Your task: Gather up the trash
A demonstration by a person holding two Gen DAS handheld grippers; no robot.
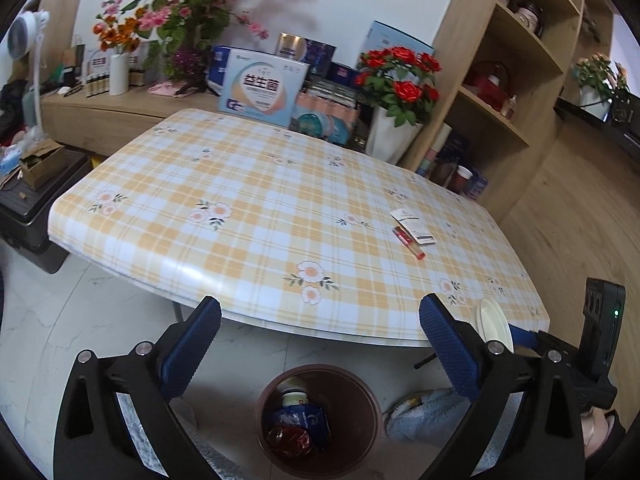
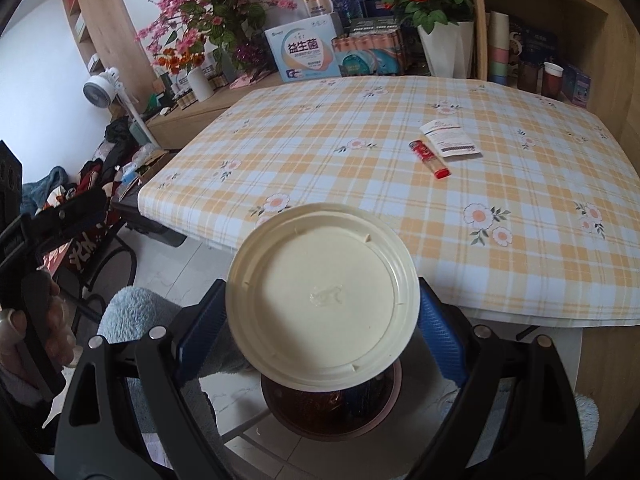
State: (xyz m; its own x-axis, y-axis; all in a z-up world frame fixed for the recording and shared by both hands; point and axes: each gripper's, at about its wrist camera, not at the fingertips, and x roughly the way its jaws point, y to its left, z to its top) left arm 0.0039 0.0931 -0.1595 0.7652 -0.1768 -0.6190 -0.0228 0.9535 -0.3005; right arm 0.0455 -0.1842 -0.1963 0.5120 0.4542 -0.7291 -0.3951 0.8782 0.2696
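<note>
Two tongs are in view. Right tongs [image 2: 322,316] clamp a cream plastic lid [image 2: 322,296] between blue pads, holding it directly above the brown trash bin [image 2: 332,416] on the floor. Left tongs [image 1: 320,328] stand wide apart with nothing between them, hovering over the same trash bin [image 1: 318,416], which already holds a jar, blue packaging and a red wrapper. Beyond, on the counter [image 1: 256,216] with its orange plaid cloth, a red lighter [image 2: 430,159] lies just beside a white paper slip [image 2: 450,138].
</note>
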